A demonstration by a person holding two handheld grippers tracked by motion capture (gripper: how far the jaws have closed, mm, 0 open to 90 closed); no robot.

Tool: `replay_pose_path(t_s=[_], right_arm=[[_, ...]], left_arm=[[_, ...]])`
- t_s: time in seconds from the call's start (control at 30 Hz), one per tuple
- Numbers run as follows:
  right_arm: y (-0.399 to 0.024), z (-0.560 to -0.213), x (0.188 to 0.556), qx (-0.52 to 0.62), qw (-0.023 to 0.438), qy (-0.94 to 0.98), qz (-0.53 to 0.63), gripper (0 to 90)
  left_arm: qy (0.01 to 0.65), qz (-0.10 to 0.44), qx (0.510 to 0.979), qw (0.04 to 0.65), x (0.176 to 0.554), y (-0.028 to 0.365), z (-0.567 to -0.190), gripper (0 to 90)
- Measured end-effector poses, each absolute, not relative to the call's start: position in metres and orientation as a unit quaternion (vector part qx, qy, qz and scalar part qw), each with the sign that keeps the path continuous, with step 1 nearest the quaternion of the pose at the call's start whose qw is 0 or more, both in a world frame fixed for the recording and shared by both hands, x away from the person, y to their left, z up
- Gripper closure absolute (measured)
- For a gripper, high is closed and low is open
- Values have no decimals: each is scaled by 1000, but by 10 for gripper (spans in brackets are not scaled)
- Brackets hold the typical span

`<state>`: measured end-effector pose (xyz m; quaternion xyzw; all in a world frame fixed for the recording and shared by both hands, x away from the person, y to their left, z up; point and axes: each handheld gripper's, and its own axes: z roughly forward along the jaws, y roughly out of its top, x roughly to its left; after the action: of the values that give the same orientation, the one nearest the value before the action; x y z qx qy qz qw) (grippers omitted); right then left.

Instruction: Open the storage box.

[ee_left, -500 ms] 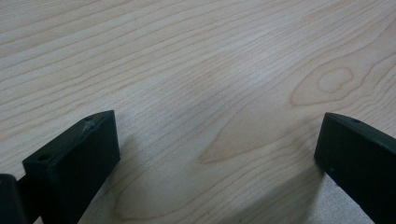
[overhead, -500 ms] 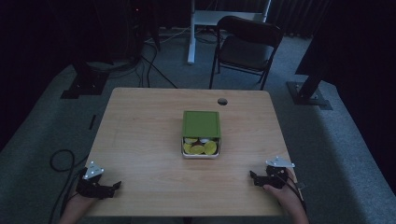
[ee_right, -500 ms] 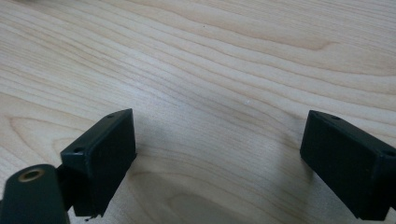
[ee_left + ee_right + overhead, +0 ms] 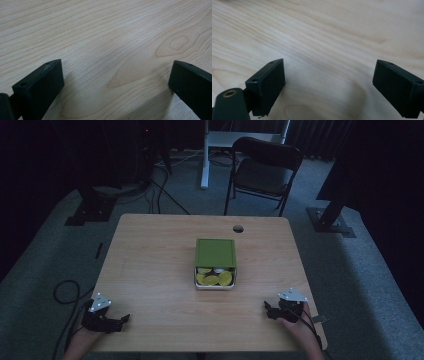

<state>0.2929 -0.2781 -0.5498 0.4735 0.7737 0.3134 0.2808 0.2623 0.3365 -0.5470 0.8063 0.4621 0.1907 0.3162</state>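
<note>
A small white tin (image 4: 214,285) with a green lid (image 4: 215,252) slid partly back sits at the middle of the wooden table (image 4: 155,265); yellow and white round pieces (image 4: 212,279) show in its exposed front part. My left gripper (image 4: 122,320) rests at the table's near left corner, jaws wide apart with bare wood between them (image 4: 117,82). At the near right my right gripper (image 4: 268,310) lies on the table, held by a hand, jaws also wide apart over bare wood (image 4: 329,82). Both grippers point inward, well away from the tin.
A round cable hole (image 4: 238,228) sits near the table's far edge. Behind the table stands a dark folding chair (image 4: 265,170) and a white desk leg (image 4: 205,155). Cables (image 4: 65,292) lie on the grey carpet at the left.
</note>
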Motion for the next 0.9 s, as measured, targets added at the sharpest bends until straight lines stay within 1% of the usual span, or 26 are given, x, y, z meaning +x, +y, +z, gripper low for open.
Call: replay_pose_path(t_s=[0.03, 0.07, 0.1, 0.17, 0.2, 0.33, 0.4, 0.43, 0.47, 0.53, 0.77, 0.9], right_arm=[[-275, -550, 292, 466, 298, 773, 310, 104], [-269, -550, 291, 452, 330, 771, 305, 104], [-269, -550, 291, 452, 330, 771, 305, 104], [-264, -550, 290, 428, 368, 773, 289, 105], [-262, -550, 290, 421, 378, 772, 290, 117], [-262, -546, 287, 415, 377, 752, 347, 125], [-262, -544, 287, 412, 375, 749, 358, 125], [-261, -540, 285, 412, 355, 742, 390, 125], [-261, -540, 285, 412, 355, 742, 390, 125], [-258, -535, 284, 407, 335, 734, 428, 125], [-247, -531, 282, 384, 330, 738, 446, 124], [-236, -531, 282, 360, 345, 747, 439, 129]], left_arm=[[462, 191, 806, 316, 262, 336, -547, 0], [462, 191, 806, 316, 262, 337, -547, 0], [462, 191, 806, 316, 262, 337, -547, 0], [462, 191, 806, 316, 262, 337, -547, 0], [462, 191, 806, 316, 262, 336, -547, 0], [462, 191, 806, 316, 262, 336, -547, 0], [462, 191, 806, 316, 262, 336, -547, 0], [462, 191, 806, 316, 262, 336, -547, 0], [462, 191, 806, 316, 262, 337, -547, 0], [462, 191, 806, 316, 262, 336, -547, 0], [462, 191, 806, 316, 262, 337, -547, 0], [462, 191, 806, 316, 262, 337, -547, 0]])
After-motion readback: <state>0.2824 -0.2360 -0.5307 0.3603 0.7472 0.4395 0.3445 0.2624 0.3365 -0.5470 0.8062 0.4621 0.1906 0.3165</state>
